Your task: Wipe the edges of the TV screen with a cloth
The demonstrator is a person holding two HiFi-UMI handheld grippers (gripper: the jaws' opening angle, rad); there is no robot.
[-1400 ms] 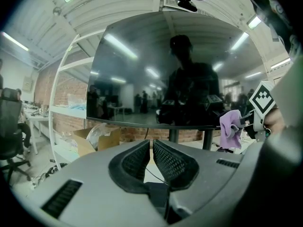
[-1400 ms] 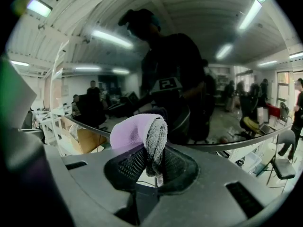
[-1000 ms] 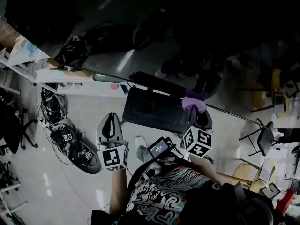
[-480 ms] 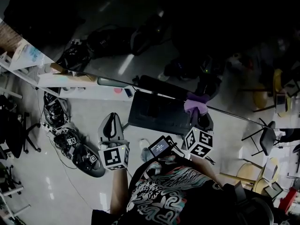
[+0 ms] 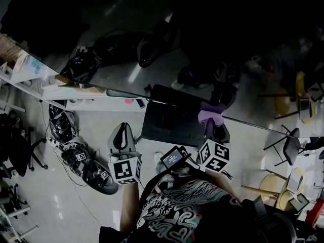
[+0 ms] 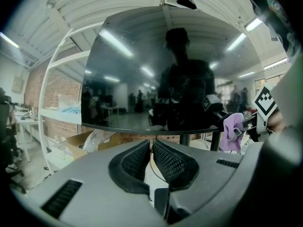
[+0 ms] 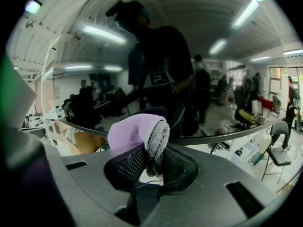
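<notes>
Progress: wiping looks to be under way on the lower edge of the TV screen (image 5: 167, 39). The cloth (image 5: 211, 114) sits at that edge, part-way along it, and seems to touch it. No streaks or clean bands show on the dark glass, so I cannot tell which stretches are done. Judgement: the rest of the lower edge, both sides and the top remain to be covered or checked.

Right gripper (image 7: 152, 157): jaws narrow, clamped on a fold of the purple cloth. The bunched top stands above the pads and faces the lower edge.

Left gripper (image 6: 151, 145): jaws drawn together to a thin slit, nothing between them. It hangs below the screen, clear of the glass and well left of the cloth.
</notes>
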